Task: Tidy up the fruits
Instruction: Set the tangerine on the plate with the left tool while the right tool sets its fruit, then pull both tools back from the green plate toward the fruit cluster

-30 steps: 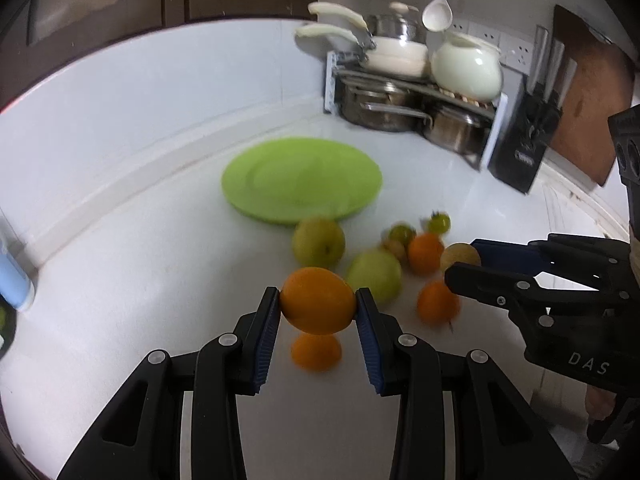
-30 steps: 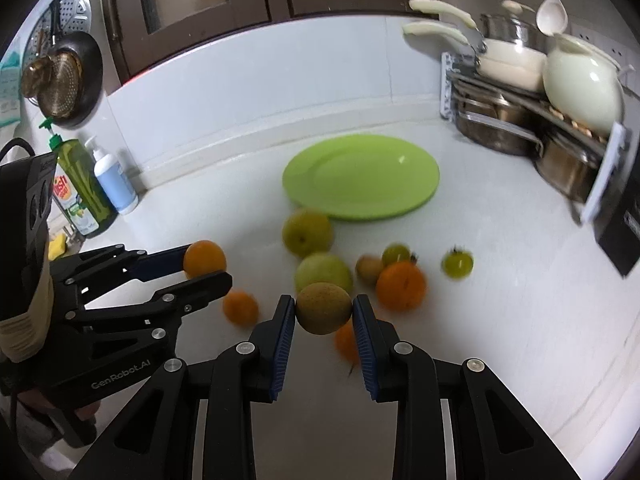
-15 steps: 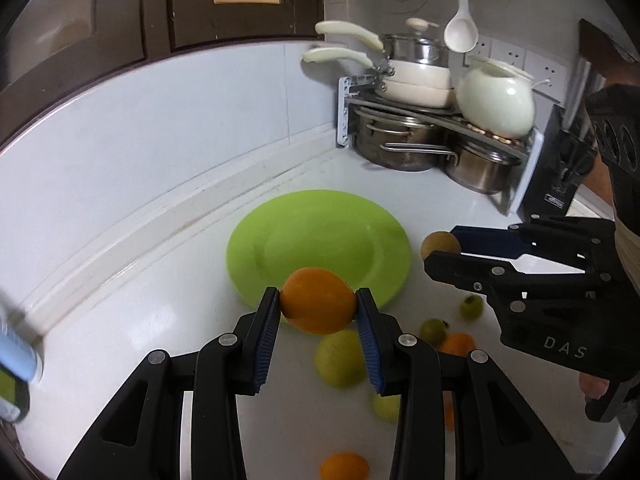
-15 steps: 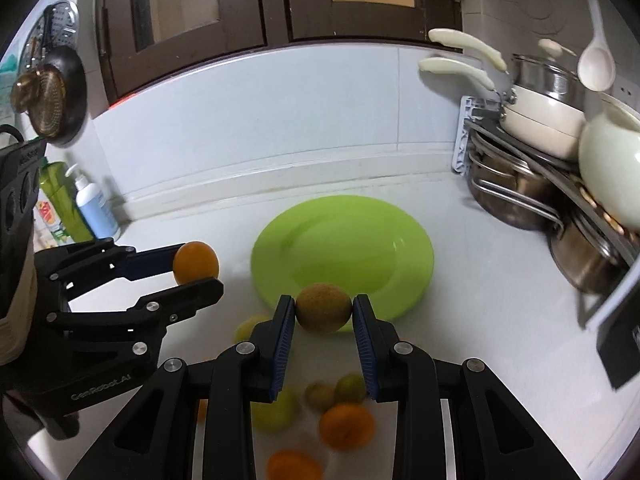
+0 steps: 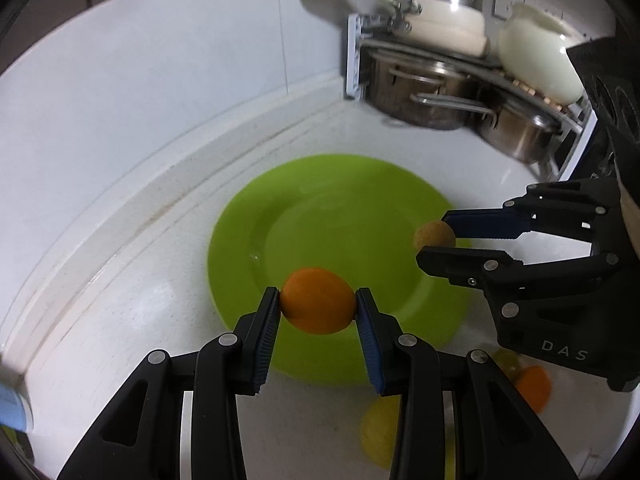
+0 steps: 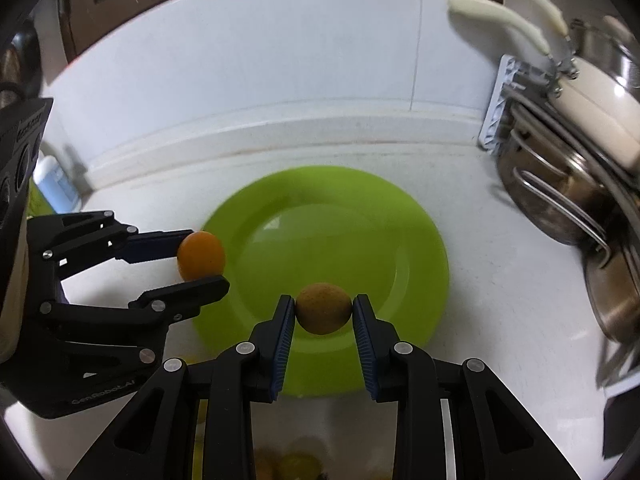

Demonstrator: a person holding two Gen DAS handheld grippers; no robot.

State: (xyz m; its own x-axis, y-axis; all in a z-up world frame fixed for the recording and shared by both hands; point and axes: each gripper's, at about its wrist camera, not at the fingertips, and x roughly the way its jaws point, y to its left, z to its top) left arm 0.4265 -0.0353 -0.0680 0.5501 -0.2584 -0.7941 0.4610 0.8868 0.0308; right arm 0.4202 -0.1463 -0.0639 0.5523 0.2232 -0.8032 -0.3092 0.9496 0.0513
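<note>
My left gripper (image 5: 317, 310) is shut on an orange (image 5: 318, 301) and holds it above the near left rim of the green plate (image 5: 340, 216). My right gripper (image 6: 323, 314) is shut on a brown kiwi (image 6: 323, 308) and holds it above the near part of the same plate (image 6: 344, 232). Each gripper shows in the other's view: the right one with the kiwi (image 5: 434, 234) over the plate's right rim, the left one with the orange (image 6: 200, 254) over its left rim. The plate has no fruit lying on it.
Other fruits lie on the white counter behind the grippers: a yellow-green one (image 5: 380, 432) and an orange one (image 5: 532, 386). A rack of steel pots (image 5: 444, 92) and white pans (image 6: 592, 96) stands at the back right. A soap bottle (image 6: 54, 186) stands at the left wall.
Both grippers have carried their fruit forward from the fruit pile to above the green plate and dipped toward it. The loose fruits have dropped to the bottom edge of both views.
</note>
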